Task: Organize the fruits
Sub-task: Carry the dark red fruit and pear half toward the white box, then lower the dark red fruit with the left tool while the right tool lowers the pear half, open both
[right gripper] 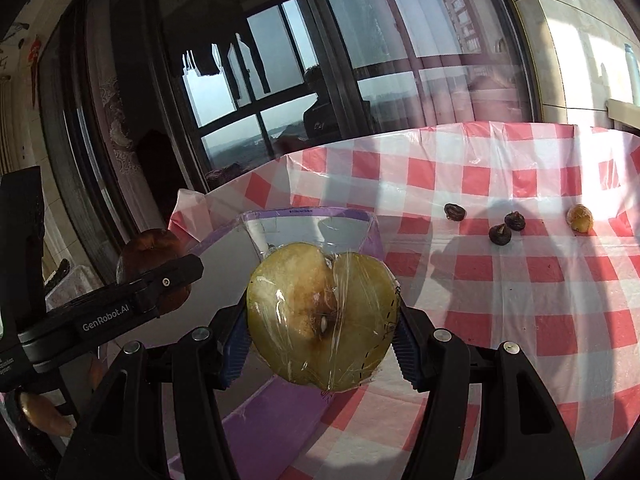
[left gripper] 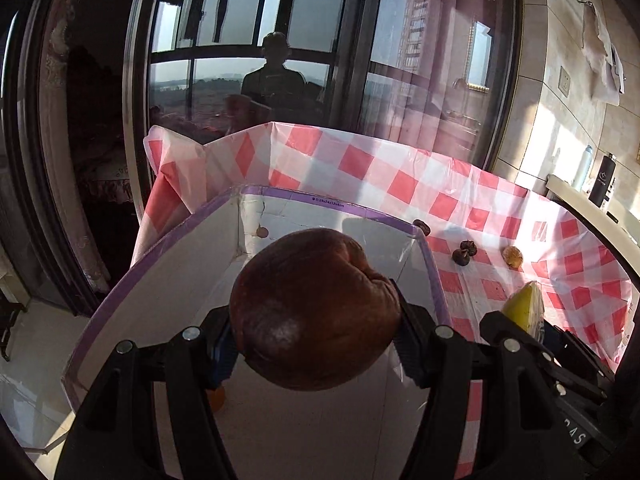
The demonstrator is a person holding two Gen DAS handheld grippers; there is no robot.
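The box (left gripper: 280,216) stands on the tablecloth (left gripper: 500,208) toward its left side, before the window (left gripper: 260,40). The left gripper (left gripper: 316,340) holds a whole fruit (left gripper: 316,308) above the box interior. Just right of it, the right gripper (right gripper: 320,328) holds a wrapped fruit half (right gripper: 324,316) over the box's right wall. Four small fruits (right gripper: 500,235) lie on the cloth right of the box, one (left gripper: 421,227) just beside its far right corner.

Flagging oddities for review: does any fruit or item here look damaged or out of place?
Yes. The left hand-held gripper holds a dark, wrinkled fruit; the right hand-held gripper holds a browned, plastic-wrapped half fruit. Small shrivelled dark fruits lie loose on the checked tablecloth.
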